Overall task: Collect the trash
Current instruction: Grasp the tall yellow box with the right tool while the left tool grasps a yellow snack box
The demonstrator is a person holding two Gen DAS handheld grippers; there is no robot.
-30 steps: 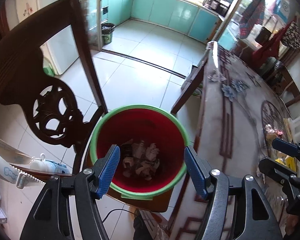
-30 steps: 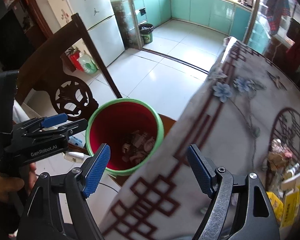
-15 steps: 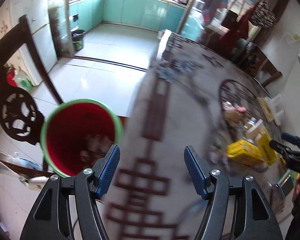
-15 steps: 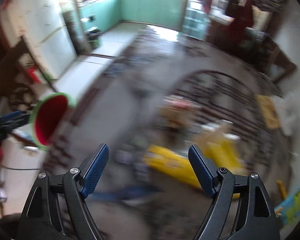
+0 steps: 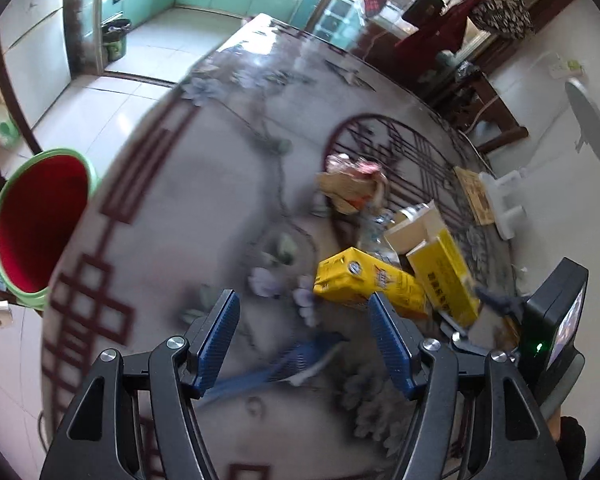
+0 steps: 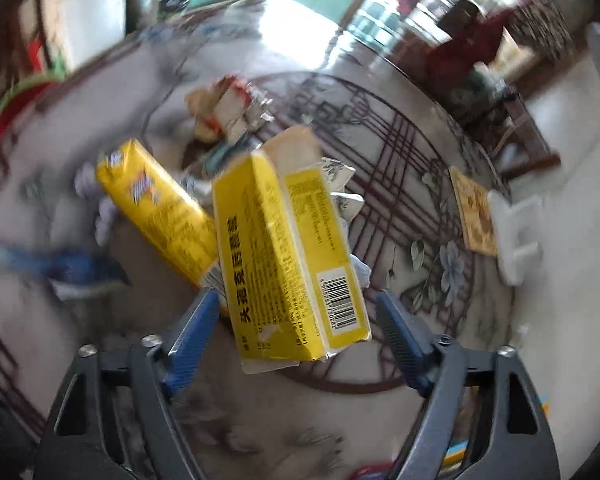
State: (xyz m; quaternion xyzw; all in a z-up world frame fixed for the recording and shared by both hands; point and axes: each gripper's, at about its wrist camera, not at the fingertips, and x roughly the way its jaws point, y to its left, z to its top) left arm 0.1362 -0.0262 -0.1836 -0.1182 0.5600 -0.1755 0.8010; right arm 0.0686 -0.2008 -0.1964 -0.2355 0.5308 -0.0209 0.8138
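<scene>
You are reaching for the next piece of trash: your right gripper [image 6: 294, 320], jaws apart and empty, is framing the near end of the yellow cardboard box with the barcode [image 6: 288, 256], which lies in the litter pile toward the right edge of the patterned tabletop [image 5: 204, 184]. Your left gripper [image 5: 304, 340], also apart and empty, is hovering beside the yellow drink carton [image 5: 364, 280]. Judging from this, you next need to push forward, close on the box, and carry it to the red bin with the green rim [image 5: 40, 220] off the left edge.
</scene>
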